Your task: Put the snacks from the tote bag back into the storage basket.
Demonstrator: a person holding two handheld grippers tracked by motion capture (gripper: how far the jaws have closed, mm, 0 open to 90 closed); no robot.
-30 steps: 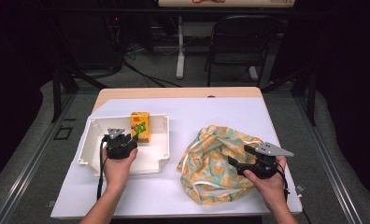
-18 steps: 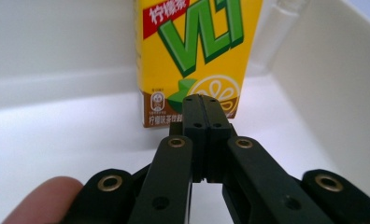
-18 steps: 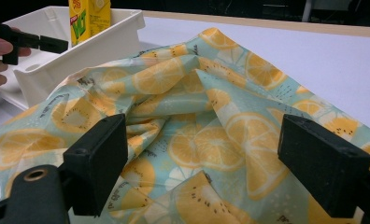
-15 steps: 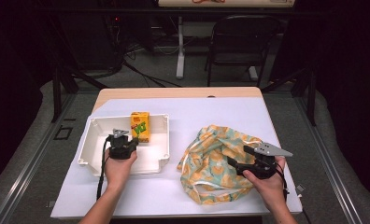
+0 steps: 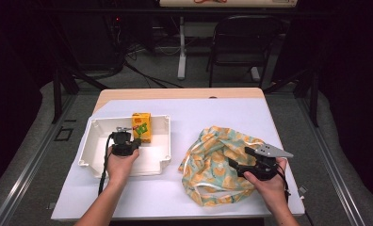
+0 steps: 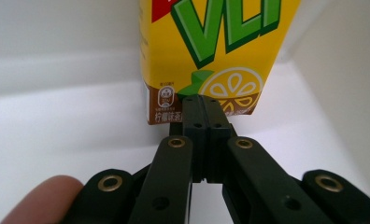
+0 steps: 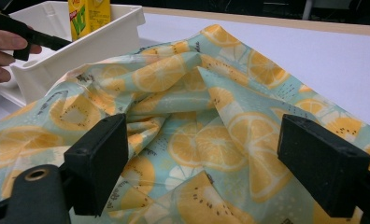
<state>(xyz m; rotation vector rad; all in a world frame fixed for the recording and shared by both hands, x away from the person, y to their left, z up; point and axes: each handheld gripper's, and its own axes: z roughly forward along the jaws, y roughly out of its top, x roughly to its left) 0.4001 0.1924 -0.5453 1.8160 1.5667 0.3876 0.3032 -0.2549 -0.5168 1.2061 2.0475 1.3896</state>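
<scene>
A yellow lemon-tea carton stands upright at the far side of a white tray. My left gripper is inside the tray, shut with nothing between its jaws. Its tips are just short of the carton at its base. A crumpled cloth with an orange-slice print lies on the right of the table. My right gripper hovers open at its right part. The cloth lies under and beyond the right gripper, whose jaws stand wide apart.
The tray's near wall stands between the cloth and the carton. White table covering is bare behind the cloth. A folding chair stands beyond the table's far edge.
The left gripper looks narrower than a second ago, its jaws drawn together in front of the carton. The right gripper and the cloth have stayed put.
</scene>
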